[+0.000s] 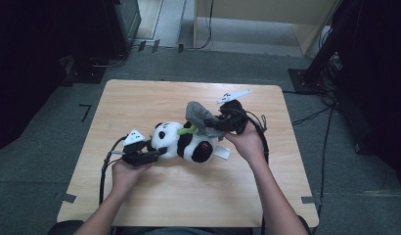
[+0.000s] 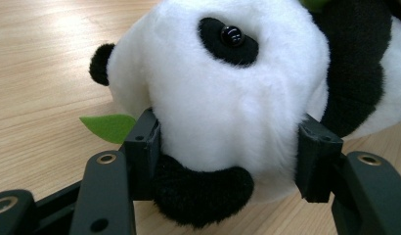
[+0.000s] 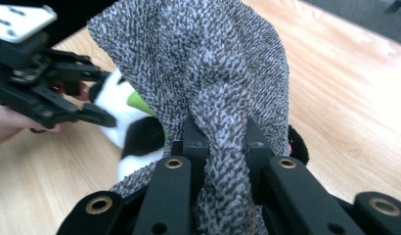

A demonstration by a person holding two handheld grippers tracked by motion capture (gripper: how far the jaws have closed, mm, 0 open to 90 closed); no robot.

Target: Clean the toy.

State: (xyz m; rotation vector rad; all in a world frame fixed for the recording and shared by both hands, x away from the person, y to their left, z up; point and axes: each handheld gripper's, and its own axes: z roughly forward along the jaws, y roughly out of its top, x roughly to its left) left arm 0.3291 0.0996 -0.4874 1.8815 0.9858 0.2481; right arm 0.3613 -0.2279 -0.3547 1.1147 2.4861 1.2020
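Grey cloth betw. R tongs.

Two bare forearms reaching in from below, left gripper low in the left hand, jaws pressed on a plush head, right gripper held higher in the right hand, jaws pinched tight on grey cloth

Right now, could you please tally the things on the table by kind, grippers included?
Plush panda: 1
Grey knitted cloth: 1
Grippers: 2, the left gripper shut on the panda's head, the right gripper shut on the cloth
Total: 4
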